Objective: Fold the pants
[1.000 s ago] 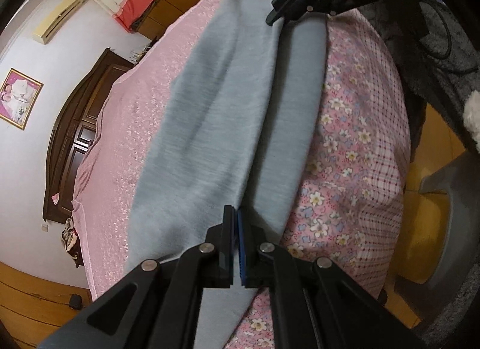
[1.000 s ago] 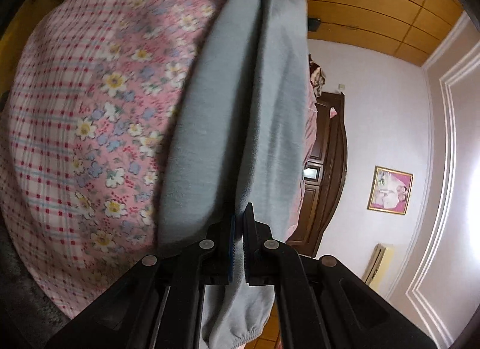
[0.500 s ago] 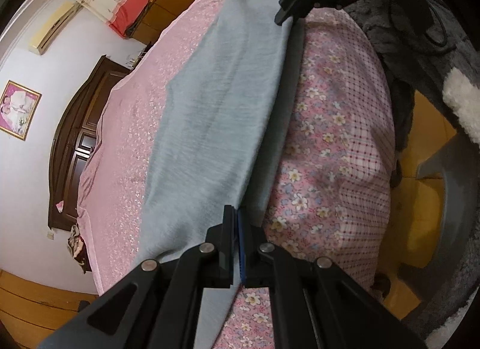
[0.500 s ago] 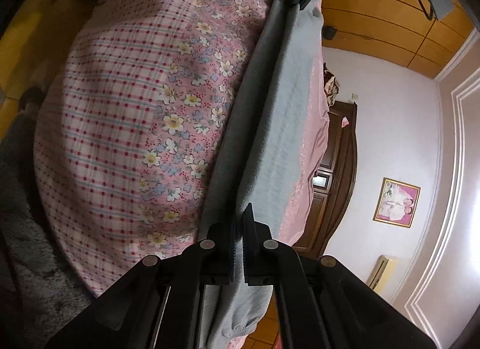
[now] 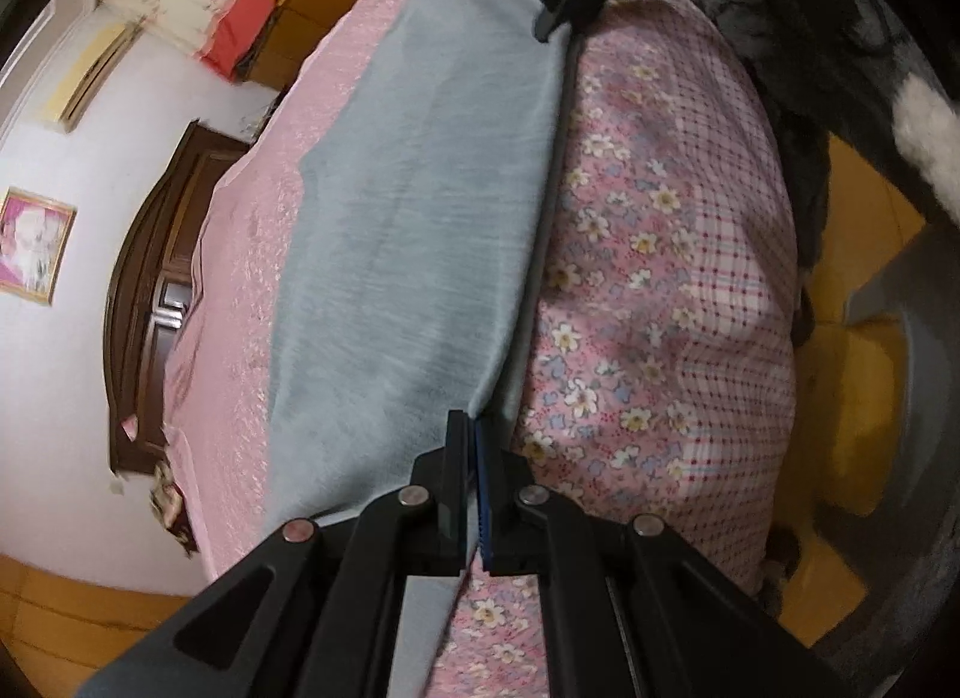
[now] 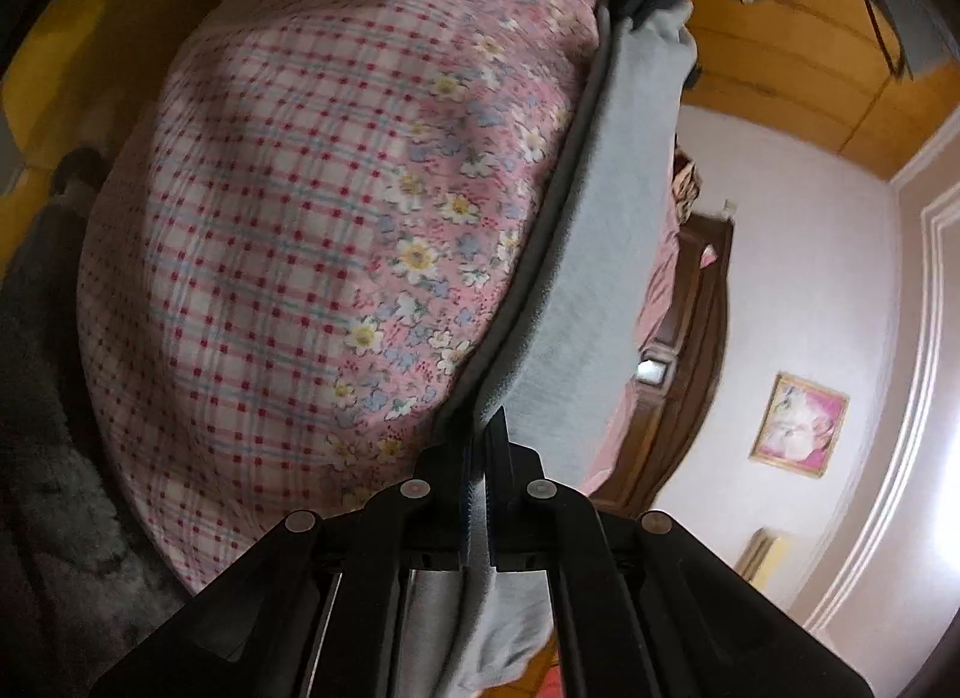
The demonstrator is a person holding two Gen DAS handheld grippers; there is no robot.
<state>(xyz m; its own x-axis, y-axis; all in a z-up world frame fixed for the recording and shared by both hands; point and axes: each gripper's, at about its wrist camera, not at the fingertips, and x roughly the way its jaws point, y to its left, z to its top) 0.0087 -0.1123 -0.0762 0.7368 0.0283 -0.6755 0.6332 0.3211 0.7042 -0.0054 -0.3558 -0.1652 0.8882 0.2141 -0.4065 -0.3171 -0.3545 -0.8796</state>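
Lengthwise fold in hand: left tongs (image 5: 472,428) and right tongs (image 6: 482,428) each clamped on one end of the grey pants' (image 5: 414,230) taut edge, cloth stretched between them over the bed (image 5: 678,278); next, likely lay flat and release.

One pair of grey pants (image 5: 414,230), two claws, one bed (image 5: 690,254), one framed picture (image 5: 33,245)
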